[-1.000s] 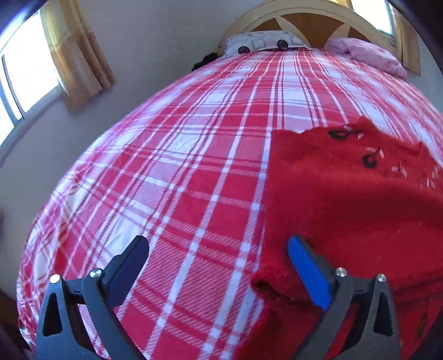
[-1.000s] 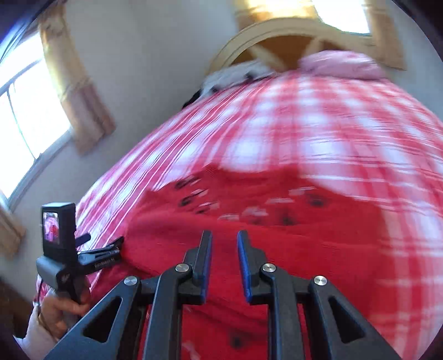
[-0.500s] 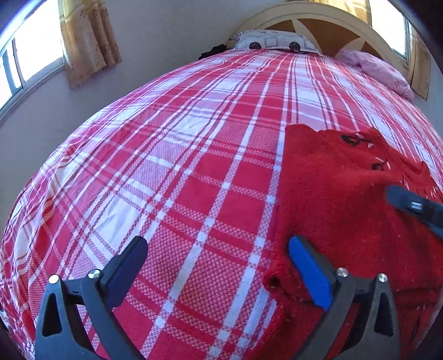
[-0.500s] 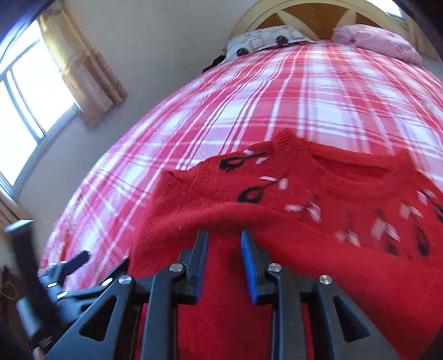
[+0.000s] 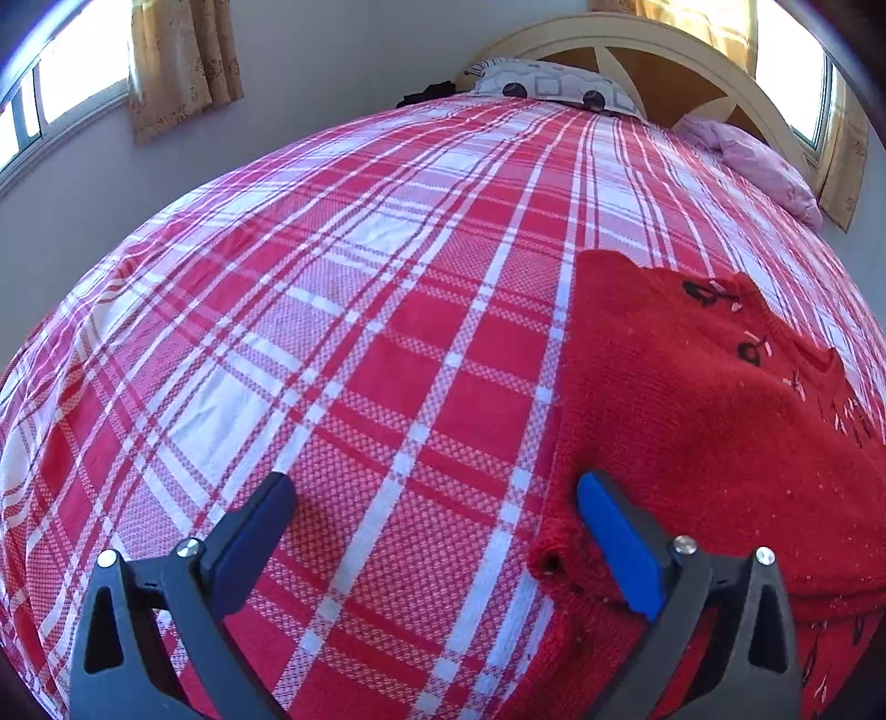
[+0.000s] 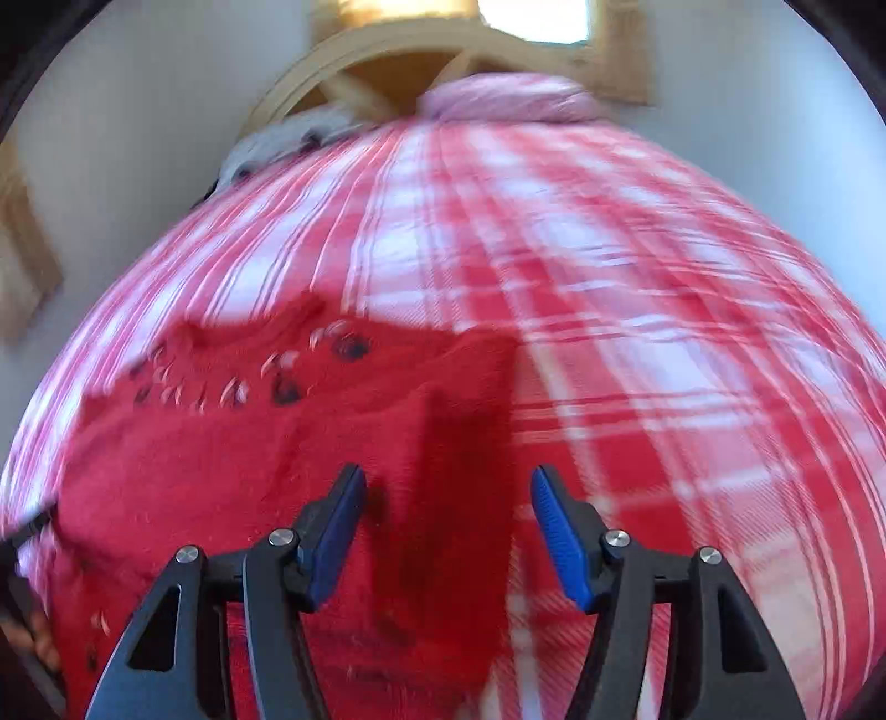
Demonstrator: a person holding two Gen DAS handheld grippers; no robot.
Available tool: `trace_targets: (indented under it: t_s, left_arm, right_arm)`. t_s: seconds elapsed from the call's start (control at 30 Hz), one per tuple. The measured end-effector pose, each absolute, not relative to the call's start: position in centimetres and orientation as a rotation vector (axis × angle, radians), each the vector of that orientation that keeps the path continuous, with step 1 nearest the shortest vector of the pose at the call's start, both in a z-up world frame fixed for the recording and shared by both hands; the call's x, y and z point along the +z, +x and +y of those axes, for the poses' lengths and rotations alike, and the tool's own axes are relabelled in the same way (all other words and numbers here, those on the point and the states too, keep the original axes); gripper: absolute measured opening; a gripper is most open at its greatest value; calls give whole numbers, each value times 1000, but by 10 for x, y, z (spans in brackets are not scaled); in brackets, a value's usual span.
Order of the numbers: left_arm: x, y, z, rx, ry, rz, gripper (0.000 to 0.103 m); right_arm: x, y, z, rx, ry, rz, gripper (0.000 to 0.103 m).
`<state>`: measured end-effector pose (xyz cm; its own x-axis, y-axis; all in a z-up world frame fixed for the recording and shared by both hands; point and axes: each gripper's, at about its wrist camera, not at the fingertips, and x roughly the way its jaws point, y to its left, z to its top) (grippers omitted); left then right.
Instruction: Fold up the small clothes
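Observation:
A small red knitted sweater (image 5: 692, 421) with dark and pale stitched motifs lies flat on the red-and-white plaid bedspread (image 5: 360, 332). In the left wrist view it lies at the right. My left gripper (image 5: 437, 498) is open and empty, with its right finger over the sweater's left edge near a rolled cuff. In the right wrist view the sweater (image 6: 249, 443) fills the lower left, with a folded-over flap near its right edge. My right gripper (image 6: 448, 498) is open and empty just above that right edge. The view is motion-blurred.
A curved wooden headboard (image 5: 637, 50) stands at the far end, with a grey patterned pillow (image 5: 548, 88) and a pink pillow (image 5: 758, 160). Curtained windows (image 5: 183, 61) are on the left wall. Bare bedspread stretches left of the sweater.
My right gripper has opened from nearly shut and swung right to the sweater's right edge. It has left the left wrist view. My left gripper stays open by the left edge.

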<state>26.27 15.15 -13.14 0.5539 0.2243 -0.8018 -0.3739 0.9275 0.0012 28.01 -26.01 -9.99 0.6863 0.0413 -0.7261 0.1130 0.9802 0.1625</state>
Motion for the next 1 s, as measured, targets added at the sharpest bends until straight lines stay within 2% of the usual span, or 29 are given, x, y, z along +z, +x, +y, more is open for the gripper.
trace_targets:
  t_s: [0.1, 0.3, 0.6, 1.0]
  left_arm:
    - [-132, 262, 153, 344, -198, 919, 103]
    - [-122, 253, 167, 241, -236, 962, 103]
    - [-100, 143, 216, 239, -238, 852, 103]
    - [-114, 64, 187, -129, -137, 882, 101]
  right_arm:
    - [-100, 253, -256, 63, 273, 793, 63]
    - [-95, 185, -251, 111, 201, 778, 63]
    - [-91, 90, -312, 107, 363, 726, 63]
    - [-116, 4, -296, 225, 356, 809, 63]
